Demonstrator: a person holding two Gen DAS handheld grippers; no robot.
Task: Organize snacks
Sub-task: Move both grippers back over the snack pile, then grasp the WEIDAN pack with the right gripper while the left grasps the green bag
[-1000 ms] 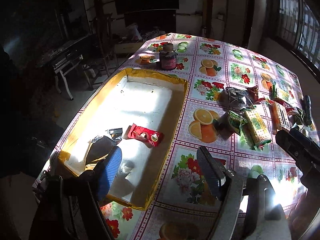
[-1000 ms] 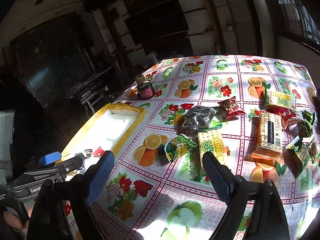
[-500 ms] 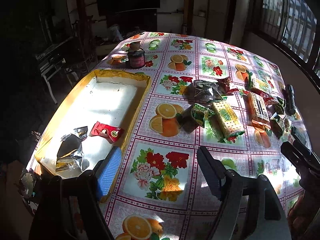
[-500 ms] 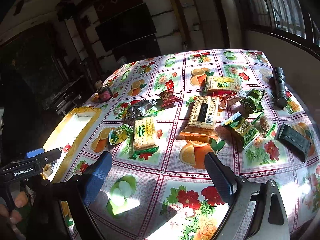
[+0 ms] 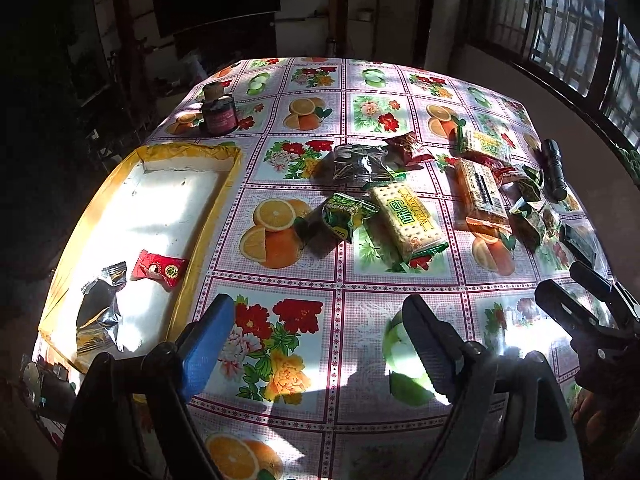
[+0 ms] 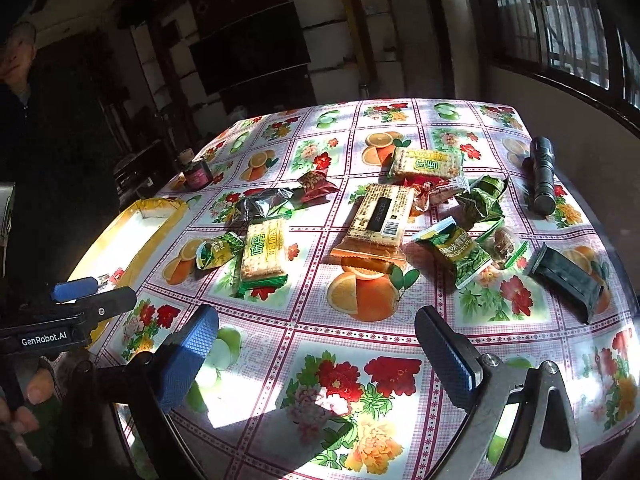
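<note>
Your left gripper (image 5: 316,332) and right gripper (image 6: 316,340), jaws just widened and empty, face the cracker pack (image 5: 406,216) ahead, ready to grab.

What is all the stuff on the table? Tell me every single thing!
tray: one, yellow rim, white inside, table's left edge
red candy: one, in tray
silver wrapper: one, in tray
cracker packs: three, yellow-green, mid table
small snack packets: several, green, red, silver, scattered among the packs
dark packet: one, right side
flashlight: one, black, far right
jar: one, dark, beyond tray
tablecloth: one, fruit and flowers
left gripper: open, empty
right gripper: open, empty
</note>
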